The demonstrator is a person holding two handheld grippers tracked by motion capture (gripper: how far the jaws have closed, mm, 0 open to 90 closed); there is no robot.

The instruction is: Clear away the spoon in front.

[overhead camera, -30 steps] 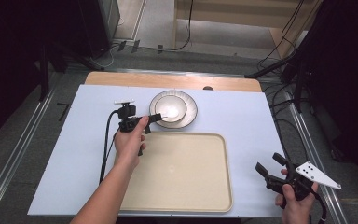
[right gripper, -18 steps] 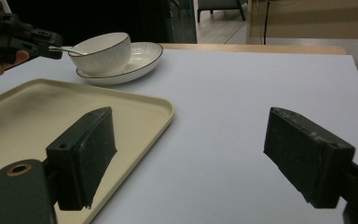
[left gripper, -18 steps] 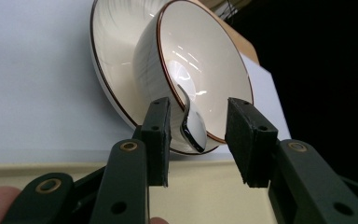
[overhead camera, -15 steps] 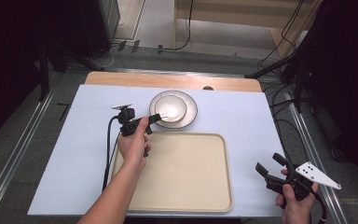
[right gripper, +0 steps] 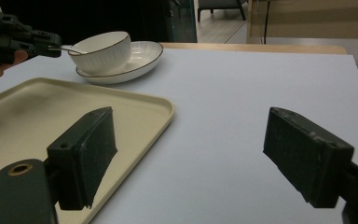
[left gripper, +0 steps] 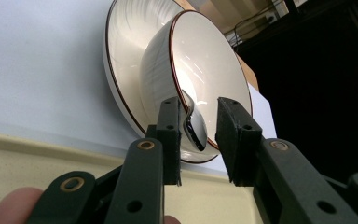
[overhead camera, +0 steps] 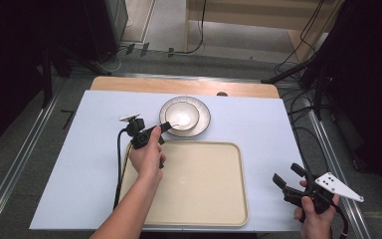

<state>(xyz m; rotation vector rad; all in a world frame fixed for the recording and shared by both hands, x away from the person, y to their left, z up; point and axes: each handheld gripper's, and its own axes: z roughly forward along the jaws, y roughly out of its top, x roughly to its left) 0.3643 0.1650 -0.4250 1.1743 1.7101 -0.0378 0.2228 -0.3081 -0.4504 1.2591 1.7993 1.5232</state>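
Observation:
A white bowl point(overhead camera: 181, 115) with a dark rim stands on a matching plate point(overhead camera: 203, 123) at the far middle of the table. A metal spoon point(overhead camera: 175, 124) leans in the bowl with its handle over the near-left rim. My left gripper point(overhead camera: 165, 127) reaches that handle. In the left gripper view the spoon's handle end point(left gripper: 195, 128) lies between the jaws against one pad, with a gap to the other, so the gripper point(left gripper: 198, 135) is open. My right gripper point(overhead camera: 291, 177) is open and holds nothing at the near right, its jaws point(right gripper: 191, 158) wide over bare table.
A large beige tray point(overhead camera: 199, 184) lies empty at the near middle, just in front of the plate; my left hand rests over its far-left corner. A pale blue sheet point(overhead camera: 258, 124) covers the table. The left gripper's cable point(overhead camera: 119, 164) trails along the tray's left side.
My left hand has edged slightly right toward the bowl, with the jaws staying at the spoon handle. The right gripper has not moved.

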